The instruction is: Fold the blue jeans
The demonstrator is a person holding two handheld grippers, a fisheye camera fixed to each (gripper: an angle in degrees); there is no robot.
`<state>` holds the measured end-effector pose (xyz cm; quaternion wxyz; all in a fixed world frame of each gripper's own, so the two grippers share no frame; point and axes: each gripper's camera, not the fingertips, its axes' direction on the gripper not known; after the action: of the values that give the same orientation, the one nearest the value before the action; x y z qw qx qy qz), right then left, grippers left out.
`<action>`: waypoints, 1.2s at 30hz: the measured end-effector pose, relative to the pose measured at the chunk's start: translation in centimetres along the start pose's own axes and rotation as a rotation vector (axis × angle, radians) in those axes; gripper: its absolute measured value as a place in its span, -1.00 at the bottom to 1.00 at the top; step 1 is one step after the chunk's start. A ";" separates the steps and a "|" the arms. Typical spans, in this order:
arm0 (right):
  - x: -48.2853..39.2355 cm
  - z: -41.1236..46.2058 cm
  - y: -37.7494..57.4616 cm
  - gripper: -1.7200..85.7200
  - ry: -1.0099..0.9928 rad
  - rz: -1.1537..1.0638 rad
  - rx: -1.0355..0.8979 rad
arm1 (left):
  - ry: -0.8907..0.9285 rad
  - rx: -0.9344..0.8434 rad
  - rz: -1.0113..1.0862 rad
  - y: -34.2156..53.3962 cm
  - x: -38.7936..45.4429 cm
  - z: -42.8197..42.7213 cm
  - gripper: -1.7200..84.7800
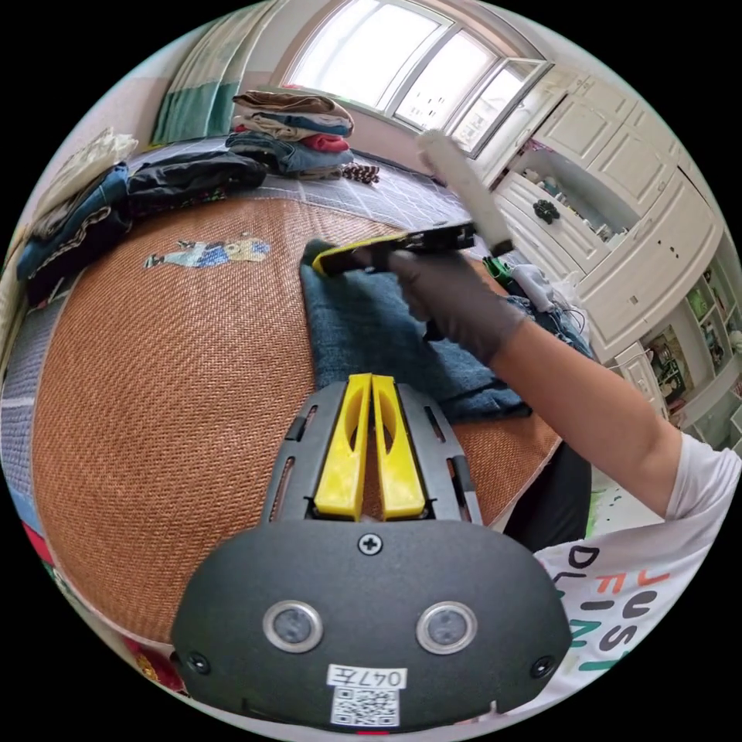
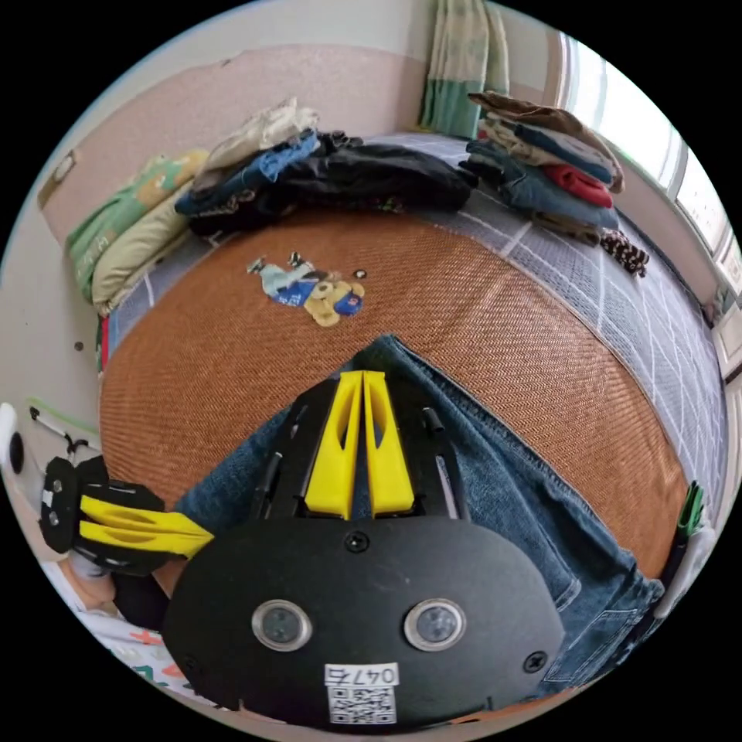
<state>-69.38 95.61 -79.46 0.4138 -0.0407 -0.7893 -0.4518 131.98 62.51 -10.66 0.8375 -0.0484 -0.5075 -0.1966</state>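
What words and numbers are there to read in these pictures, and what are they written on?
"JUST": on the person's white shirt, seen tilted. The other big letters there are cut off or folded, so they cannot be read whole.
White sticker on the left gripper: short printed code and a square code, left unread.
Matching sticker on the right gripper: the same.
Cartoon picture on the woven mat: any lettering is too small to read.
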 end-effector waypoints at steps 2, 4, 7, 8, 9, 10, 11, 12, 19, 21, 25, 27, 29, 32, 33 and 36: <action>1.3 -2.3 2.1 -0.97 -0.099 0.062 0.009 | 0.030 -0.011 -0.011 0.2 -0.8 0.3 -0.98; 2.3 -8.2 7.8 -0.96 -0.168 0.076 0.187 | 0.072 -0.005 -0.033 0.5 -1.7 0.4 -0.98; 6.6 -19.0 23.5 -0.91 -0.084 0.211 0.463 | 0.124 0.007 -0.065 1.1 -2.9 0.4 -0.98; 9.6 -22.5 31.2 -0.88 0.023 0.338 0.532 | 0.136 0.013 -0.077 1.3 -3.3 0.4 -0.98; 11.3 -23.9 35.2 -0.85 0.080 0.420 0.558 | 0.144 0.020 -0.089 1.6 -3.6 0.5 -0.98; 15.0 -26.3 43.4 -0.80 0.180 0.606 0.590 | 0.148 0.024 -0.094 1.7 -3.7 0.5 -0.98; 18.9 -28.1 51.6 -0.76 0.235 0.809 0.602 | 0.155 0.032 -0.102 1.9 -4.0 0.6 -0.98; 20.8 -28.7 55.6 -0.74 0.241 0.908 0.606 | 0.159 0.040 -0.109 2.1 -4.2 0.9 -0.98; 30.4 -26.4 77.8 -0.71 0.042 1.351 0.663 | 0.135 0.053 -0.131 3.4 -5.3 3.1 -0.98; 32.1 -24.1 78.2 -0.75 -0.052 1.377 0.659 | 0.150 0.064 -0.143 4.2 -5.9 3.8 -0.98; 32.9 -23.9 77.4 -0.88 -0.105 1.423 0.702 | 0.187 0.073 -0.171 5.3 -7.2 4.9 -0.98; 30.8 -26.8 72.8 -0.90 -0.053 1.285 0.757 | 0.230 0.084 -0.203 6.2 -8.5 5.8 -0.98; 26.3 -30.8 61.3 -0.91 0.022 0.998 0.703 | 0.273 0.090 -0.240 6.7 -9.6 6.5 -0.98; 17.0 -33.0 45.0 -0.91 0.049 0.618 0.629 | 0.324 0.102 -0.281 7.4 -11.0 7.5 -0.98; 14.7 -33.0 42.0 -0.91 0.049 0.543 0.623 | 0.335 0.102 -0.282 7.6 -11.3 7.8 -0.98; 3.5 -29.7 30.4 -0.91 -0.015 0.254 0.616 | 0.353 0.119 -0.298 8.4 -12.1 8.6 -0.98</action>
<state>-40.00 90.22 -49.01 0.4538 -0.0150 -0.8805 -0.1362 123.13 76.05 -16.07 0.8764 0.1116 -0.3653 -0.2933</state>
